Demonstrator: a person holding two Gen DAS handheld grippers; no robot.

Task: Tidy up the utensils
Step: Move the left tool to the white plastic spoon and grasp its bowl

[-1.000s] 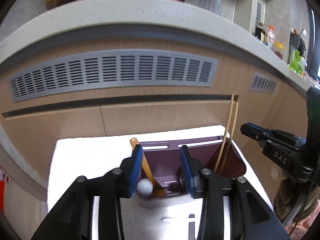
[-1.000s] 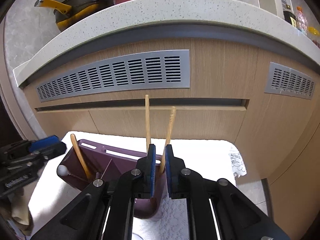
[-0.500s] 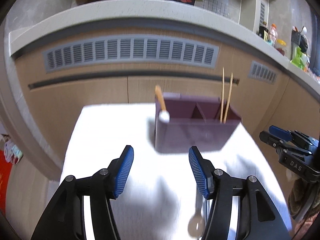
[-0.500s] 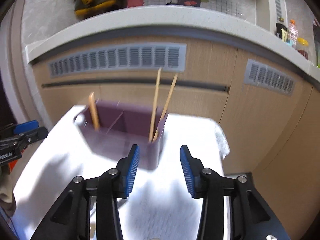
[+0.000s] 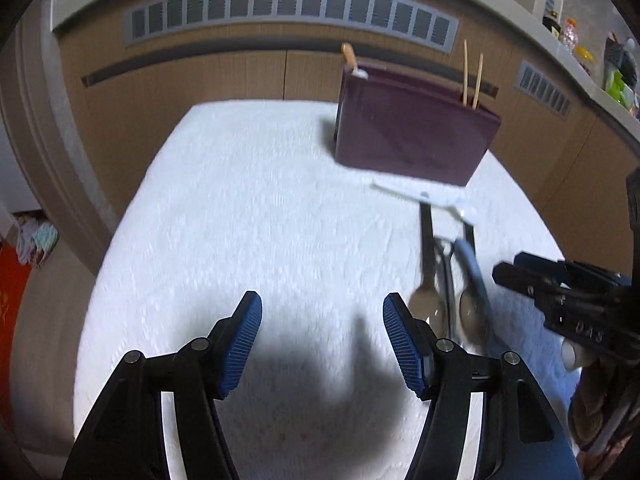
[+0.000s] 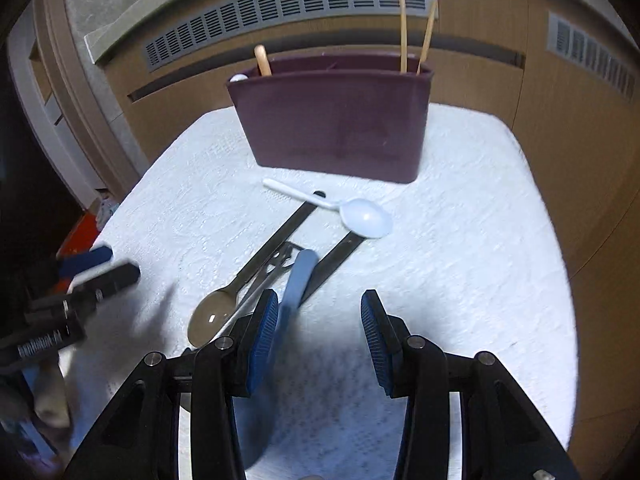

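I read this as the gap between two pick-ups: some utensils are already filed and a loose pile waits. The white textured cloth-covered surface (image 6: pixel 460 240) fills most of both views. On it, toward the upper middle of the right wrist view, stands the dark maroon plastic divided utensil holder (image 6: pixel 336 124), upright, with a pair of pale wooden chopsticks (image 6: pixel 403 28) rising from its right end and a wooden-handled utensil (image 6: pixel 262 60) beside a small white rounded end at its left end. Just below the holder, in the centre of that view, lies the loose pile: a steel spoon with a long flat handle (image 6: pixel 224 304), a second long flat metal handle (image 6: pixel 340 252) whose working end I cannot make out, a light-blue plastic utensil handle (image 6: pixel 298 276) blurred against the left pad, and a small white plastic spoon (image 6: pixel 362 218) lying across the two metal handles. My right hand-held gripper (image 6: pixel 318 336) sits released at the lower centre, nothing between its pads, hovering at the near end of the pile. My left hand-held gripper (image 5: pixel 322 340) is likewise spread wide and empty at the lower centre of its view, over bare cloth with the pile to its right. Next, I judge, I should single out one piece; the white spoon on top looks the easiest, since lifting anything beneath it would likely drag its neighbours.
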